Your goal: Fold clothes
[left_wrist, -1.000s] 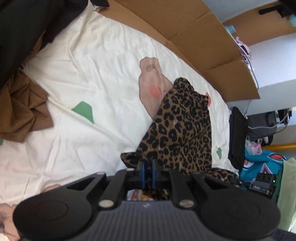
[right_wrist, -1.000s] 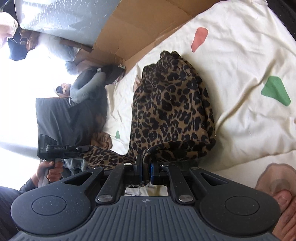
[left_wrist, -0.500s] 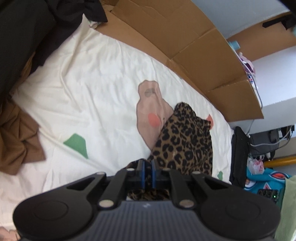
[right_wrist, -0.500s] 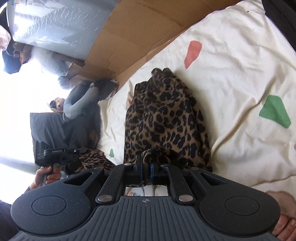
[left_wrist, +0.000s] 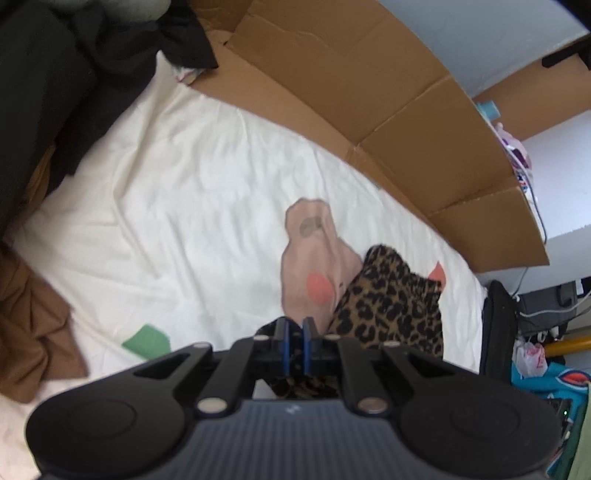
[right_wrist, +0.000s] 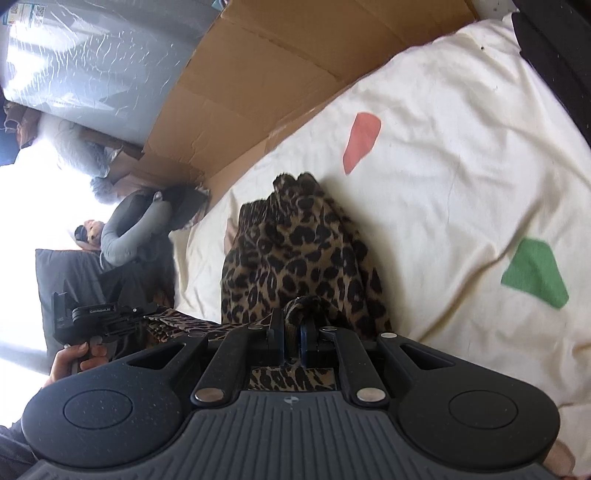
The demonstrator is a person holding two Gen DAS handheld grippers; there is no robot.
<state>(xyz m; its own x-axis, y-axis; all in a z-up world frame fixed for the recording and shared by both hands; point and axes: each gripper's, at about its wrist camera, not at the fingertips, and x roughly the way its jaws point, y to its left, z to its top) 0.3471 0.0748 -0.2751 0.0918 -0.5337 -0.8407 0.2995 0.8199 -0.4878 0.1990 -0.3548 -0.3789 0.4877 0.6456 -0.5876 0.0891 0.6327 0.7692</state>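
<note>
While the leopard-print garment (right_wrist: pixel 295 254) lies bunched on a cream bed sheet (right_wrist: pixel 461 177) printed with coloured shapes, both tools pinch its near edge. The right tool (right_wrist: pixel 291 332) has its blue pads clamped on a fold of the fabric. The left tool (left_wrist: pixel 294 339) is likewise nearly closed on leopard cloth. Flattened cardboard (left_wrist: pixel 388 110) stands along the far side of the bed. Brown cloth (left_wrist: pixel 33 332) lies crumpled at the sheet's left edge.

Flattened cardboard (left_wrist: pixel 424 122) lines the pale wall (left_wrist: pixel 480 33).
</note>
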